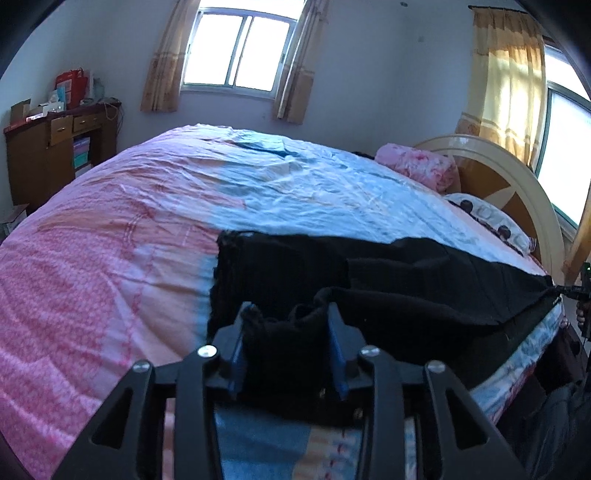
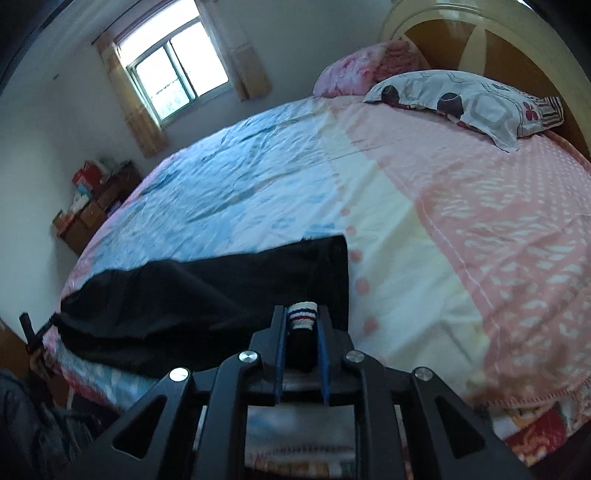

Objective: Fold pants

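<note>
The black pants (image 1: pixel 388 280) are lying stretched in a long band along the near edge of the bed (image 1: pixel 110 229), partly draping over that edge, on the pink and blue bedspread. At one end of the bed's near edge, the left gripper (image 1: pixel 288 325) is reaching over the pants with its blue-lined fingers (image 1: pixel 236 347) standing apart; a bunched lump of black cloth is sitting between them, and whether the pads are pressing on it I cannot tell. Toward the headboard (image 2: pixel 480 33) end of the bed, the right gripper (image 2: pixel 302 325) is pointing down at the other end of the pants (image 2: pixel 207 291), its fingers (image 2: pixel 280 332) set narrowly apart with a striped white cuff (image 2: pixel 303 314) and dark fabric lying between them; the cloth is filling the gap, but a firm pinch cannot be confirmed. A patterned pillow (image 2: pixel 461 99) and a pink rolled blanket (image 2: pixel 362 66) are resting on the bed against the headboard. Beyond the far side of the bed, a window (image 1: pixel 240 48) with curtains is glowing, and a wooden dresser (image 1: pixel 55 155) is standing in the corner.
</note>
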The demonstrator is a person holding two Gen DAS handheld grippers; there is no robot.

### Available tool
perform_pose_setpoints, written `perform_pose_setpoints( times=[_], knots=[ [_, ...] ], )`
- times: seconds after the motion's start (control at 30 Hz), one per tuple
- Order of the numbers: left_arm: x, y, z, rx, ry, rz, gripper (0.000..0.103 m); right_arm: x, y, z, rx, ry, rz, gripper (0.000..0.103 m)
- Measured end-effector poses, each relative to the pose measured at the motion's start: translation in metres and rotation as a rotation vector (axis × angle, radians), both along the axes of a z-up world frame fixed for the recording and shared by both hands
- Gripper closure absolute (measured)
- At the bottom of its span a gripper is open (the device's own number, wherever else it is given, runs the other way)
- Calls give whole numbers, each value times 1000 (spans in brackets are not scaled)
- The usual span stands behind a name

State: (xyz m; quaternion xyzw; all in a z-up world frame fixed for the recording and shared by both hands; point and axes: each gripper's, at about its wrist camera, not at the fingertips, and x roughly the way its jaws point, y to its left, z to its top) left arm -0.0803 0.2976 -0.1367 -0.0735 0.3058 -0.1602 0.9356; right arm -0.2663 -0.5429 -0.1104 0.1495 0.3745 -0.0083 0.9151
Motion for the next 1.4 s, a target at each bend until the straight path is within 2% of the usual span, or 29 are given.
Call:
perform_pose_setpoints(
  times=[0.03,0.17,0.33,0.37,0.43,0.5,0.57,0.63,0.67,0.7,0.73,0.8,0.9,0.93,1.03,1.1,1.23,1.33,1.4],
  knots=[
    [-3,0,-2,15,9,3,56,-4,-1,0,-2,-2,-6,78],
    [-16,5,-4,34,34,14,52,-16,-1,7,-29,-39,-70,77],
    [-23,14,-1,54,26,76,28,-11,19,25,-107,-98,-101,76],
    [-24,16,-1,56,30,82,27,-8,25,29,-110,-101,-84,76],
    [-27,17,-2,70,30,81,25,-3,43,37,-190,-74,-57,69],
    [-31,19,-2,84,25,93,24,-6,52,46,-223,-78,-44,69],
    [-34,19,-1,71,20,102,24,-13,56,58,-211,-108,-45,69],
    [-36,17,2,107,6,115,24,-20,61,70,-214,-151,-57,67],
    [-36,17,2,115,4,109,23,-22,63,74,-206,-166,-61,65],
    [-34,18,1,124,8,110,20,-21,67,78,-197,-178,-62,57],
    [-33,19,0,126,16,110,18,-19,74,82,-187,-189,-51,53],
    [-36,22,-2,138,41,90,18,-6,105,89,-179,-199,29,53],
    [-46,32,-4,139,56,100,18,22,161,83,-200,-162,167,53],
    [-51,39,-4,117,62,109,18,37,193,75,-215,-150,246,53],
    [-61,51,0,78,54,141,18,72,258,50,-175,-115,414,53],
    [-59,55,6,-2,38,150,18,92,302,32,-166,-92,509,53],
    [-32,41,13,-96,66,141,18,113,377,1,-231,-66,650,53],
    [-10,28,1,-160,168,111,28,119,422,-16,-295,-68,735,53],
    [-12,22,-5,-181,194,97,31,113,445,-25,-365,-67,785,53]
  ],
)
